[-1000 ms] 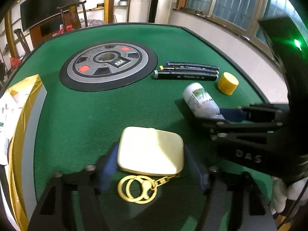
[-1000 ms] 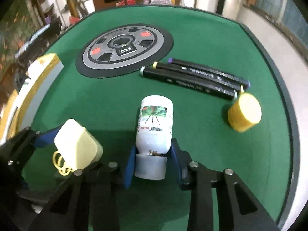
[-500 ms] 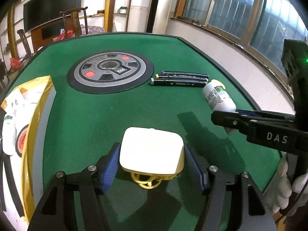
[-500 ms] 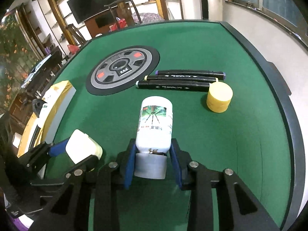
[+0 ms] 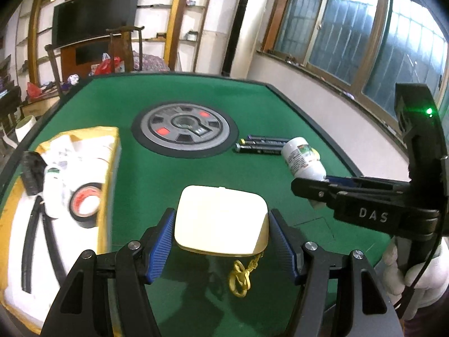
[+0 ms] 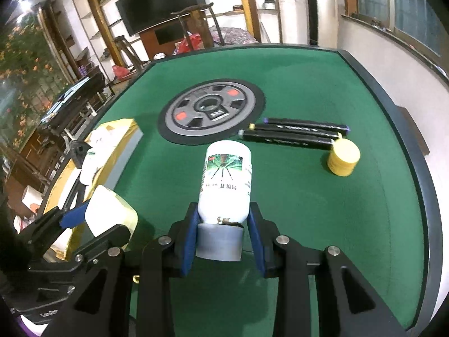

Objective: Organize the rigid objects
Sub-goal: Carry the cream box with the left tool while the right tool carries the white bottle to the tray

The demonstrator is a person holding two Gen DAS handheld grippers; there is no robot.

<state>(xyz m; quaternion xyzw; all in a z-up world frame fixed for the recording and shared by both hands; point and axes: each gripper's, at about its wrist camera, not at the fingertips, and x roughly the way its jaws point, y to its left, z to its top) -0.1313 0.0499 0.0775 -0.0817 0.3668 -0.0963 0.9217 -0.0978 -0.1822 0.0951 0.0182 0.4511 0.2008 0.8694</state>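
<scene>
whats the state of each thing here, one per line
left gripper: shut on cream case
cream rounded case with gold keyring: held, lifted
right gripper: shut on bottle
white plastic bottle: gripped at grey cap
three black markers: lying side by side
yellow round container: upright on felt

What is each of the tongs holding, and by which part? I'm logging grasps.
Left tongs: the cream case, clamped across its two side edges. Right tongs: the white bottle, gripped at its grey cap end.

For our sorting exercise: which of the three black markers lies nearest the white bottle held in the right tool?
The marker with the pale grey-green cap, closest of the three to the white bottle; the yellow-capped and purple-capped ones lie behind it.
</scene>
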